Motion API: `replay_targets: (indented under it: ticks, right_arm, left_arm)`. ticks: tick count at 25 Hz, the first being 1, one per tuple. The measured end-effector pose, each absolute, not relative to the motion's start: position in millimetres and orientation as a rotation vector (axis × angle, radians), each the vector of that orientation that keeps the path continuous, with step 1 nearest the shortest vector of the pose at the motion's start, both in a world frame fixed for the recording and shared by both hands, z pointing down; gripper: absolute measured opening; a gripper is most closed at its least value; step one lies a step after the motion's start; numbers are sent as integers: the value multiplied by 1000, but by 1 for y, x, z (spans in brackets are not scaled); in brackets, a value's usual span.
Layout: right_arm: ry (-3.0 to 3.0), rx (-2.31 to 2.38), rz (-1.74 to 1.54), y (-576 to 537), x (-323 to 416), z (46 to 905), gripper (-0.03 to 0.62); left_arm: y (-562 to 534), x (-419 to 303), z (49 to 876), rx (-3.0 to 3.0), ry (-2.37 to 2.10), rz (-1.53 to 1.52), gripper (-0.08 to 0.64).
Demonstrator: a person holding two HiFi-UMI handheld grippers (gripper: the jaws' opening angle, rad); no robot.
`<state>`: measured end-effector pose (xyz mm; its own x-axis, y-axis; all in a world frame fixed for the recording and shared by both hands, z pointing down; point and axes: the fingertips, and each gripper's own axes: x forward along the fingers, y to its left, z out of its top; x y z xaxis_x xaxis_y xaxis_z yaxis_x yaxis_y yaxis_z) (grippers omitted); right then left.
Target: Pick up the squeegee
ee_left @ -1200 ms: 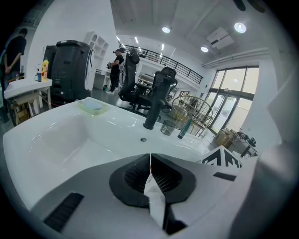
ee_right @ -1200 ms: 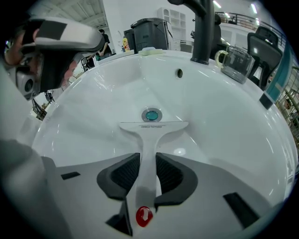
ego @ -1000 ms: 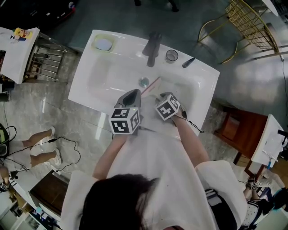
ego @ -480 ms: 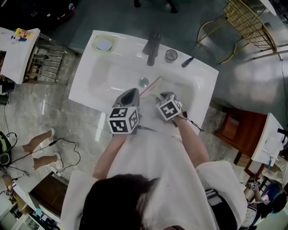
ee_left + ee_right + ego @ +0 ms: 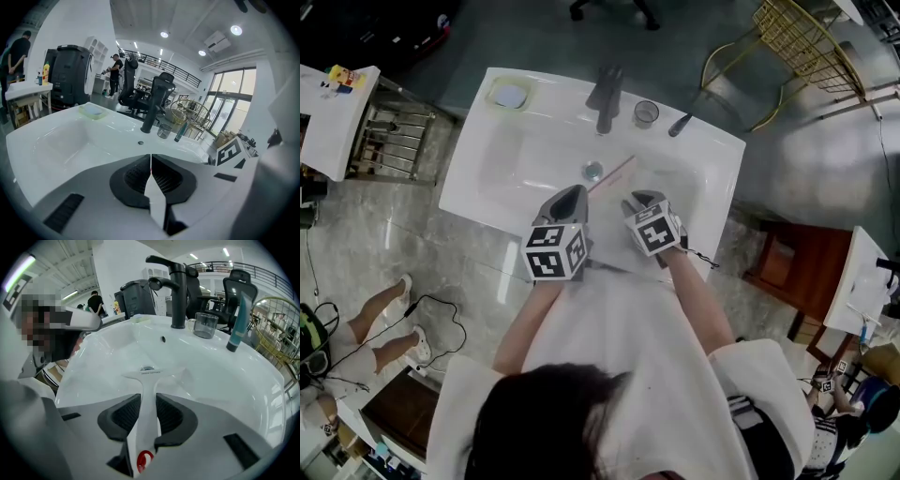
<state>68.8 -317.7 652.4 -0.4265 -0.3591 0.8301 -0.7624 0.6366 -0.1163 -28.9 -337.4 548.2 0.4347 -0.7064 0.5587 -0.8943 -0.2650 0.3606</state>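
The white squeegee has a long handle with a red ring near its end, and its blade reaches toward the drain of the white sink. My right gripper is shut on the handle, holding the squeegee just above the basin floor. In the head view the right gripper is over the basin's front right. My left gripper hovers beside it on the left. Its jaws are shut together with nothing between them.
A black faucet stands at the sink's back edge, with a glass cup and a teal tube to its right. A soap dish sits at the back left corner. A gold wire chair stands beyond the sink.
My right gripper has risen a little with the squeegee still in it, and rolled slightly. The left gripper has stayed in place.
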Motion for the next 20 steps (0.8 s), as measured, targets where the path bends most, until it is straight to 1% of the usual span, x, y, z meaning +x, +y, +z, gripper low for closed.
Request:
replay_targets:
  ticks: [7, 14, 20]
  right_arm:
    - [-2110, 1012, 617, -319, 76, 615, 117]
    - [-2178, 1129, 503, -326, 83, 567, 117]
    - [-2245, 1256, 444, -321, 102, 519, 117]
  left_arm:
    - [-327, -21, 541, 2076, -1335, 361, 31]
    - [-319, -11, 535, 2112, -1312, 347, 31]
    - [-309, 13, 520, 2164, -1282, 328, 31]
